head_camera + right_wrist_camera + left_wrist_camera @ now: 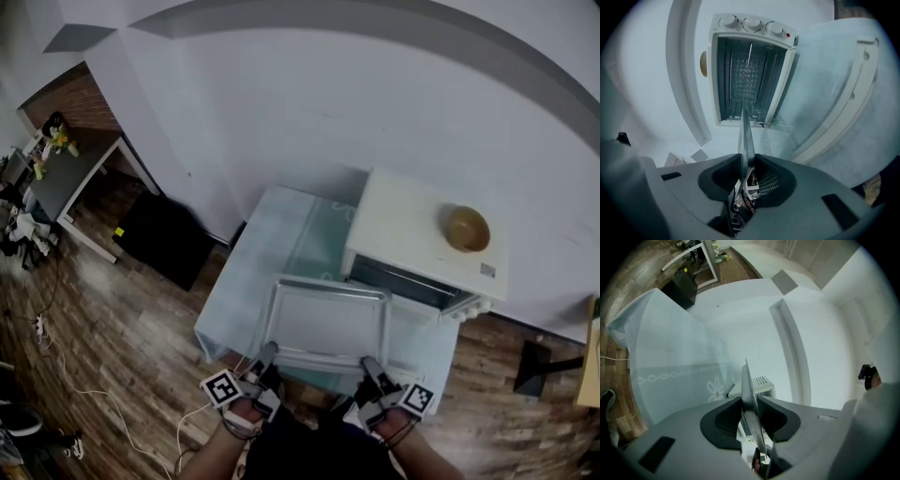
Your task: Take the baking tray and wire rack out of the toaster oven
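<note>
Firmly pinched — the baking tray (328, 323) sits edge-on between the jaws of left gripper (268, 354) and right gripper (369, 364), before the open toaster oven (427, 230).

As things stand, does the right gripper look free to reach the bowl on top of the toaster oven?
Probably not yet: the right gripper is shut on the near edge of the baking tray, with the left gripper on the same edge. The bowl itself sits uncovered.

L gripper (751, 401) tight on baking tray (747, 377) rim, tray edge-on btw jaws
</note>
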Tool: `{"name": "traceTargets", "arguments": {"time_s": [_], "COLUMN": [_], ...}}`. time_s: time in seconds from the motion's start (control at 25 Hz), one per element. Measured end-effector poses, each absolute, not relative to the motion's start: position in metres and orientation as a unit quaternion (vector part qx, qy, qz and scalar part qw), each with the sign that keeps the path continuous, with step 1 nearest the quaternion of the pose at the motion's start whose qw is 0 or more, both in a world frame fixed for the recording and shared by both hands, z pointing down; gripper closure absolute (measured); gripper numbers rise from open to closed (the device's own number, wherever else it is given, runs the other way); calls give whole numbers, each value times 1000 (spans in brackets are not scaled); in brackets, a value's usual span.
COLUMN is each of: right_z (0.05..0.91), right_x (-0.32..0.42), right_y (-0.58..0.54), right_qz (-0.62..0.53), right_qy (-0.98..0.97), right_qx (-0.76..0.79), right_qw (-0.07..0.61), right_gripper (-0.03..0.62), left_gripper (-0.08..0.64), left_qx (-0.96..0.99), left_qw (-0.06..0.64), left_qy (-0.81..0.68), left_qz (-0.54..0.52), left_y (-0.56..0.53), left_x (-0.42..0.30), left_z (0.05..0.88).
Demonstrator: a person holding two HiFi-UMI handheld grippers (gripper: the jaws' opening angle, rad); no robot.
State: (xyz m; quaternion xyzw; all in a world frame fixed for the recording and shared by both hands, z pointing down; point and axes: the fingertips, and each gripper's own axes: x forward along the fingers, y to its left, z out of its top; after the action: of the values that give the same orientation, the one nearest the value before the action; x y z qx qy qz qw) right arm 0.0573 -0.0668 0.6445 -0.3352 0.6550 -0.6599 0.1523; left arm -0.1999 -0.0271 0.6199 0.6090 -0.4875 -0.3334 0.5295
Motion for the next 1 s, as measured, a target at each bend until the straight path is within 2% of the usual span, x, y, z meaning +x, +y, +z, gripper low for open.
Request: {"name": "traceTargets", "arguments": {"time_s": [0.56,0.72,1.0], "right_z": [666,678,704], "right_x": [-124,-154,-173], "right_y": [-61,-65,-82], "right_qz": [-688,-700,-698], "right_qy": [624,602,575], "right_qx": [-345,-364,-403], "right_qw": [135,121,141], "right_gripper": [497,492,488], "left_gripper": [456,455,453], "left_qx": [594,587,574], "left_qw": [543,559,588], "left_qy": [-513,-510,-495], "left_qz": [-298,-289,-282], "left_y": [-25,-38,-72], "left_x": [-381,-408,-429], "left_z": [646,666,700]}}
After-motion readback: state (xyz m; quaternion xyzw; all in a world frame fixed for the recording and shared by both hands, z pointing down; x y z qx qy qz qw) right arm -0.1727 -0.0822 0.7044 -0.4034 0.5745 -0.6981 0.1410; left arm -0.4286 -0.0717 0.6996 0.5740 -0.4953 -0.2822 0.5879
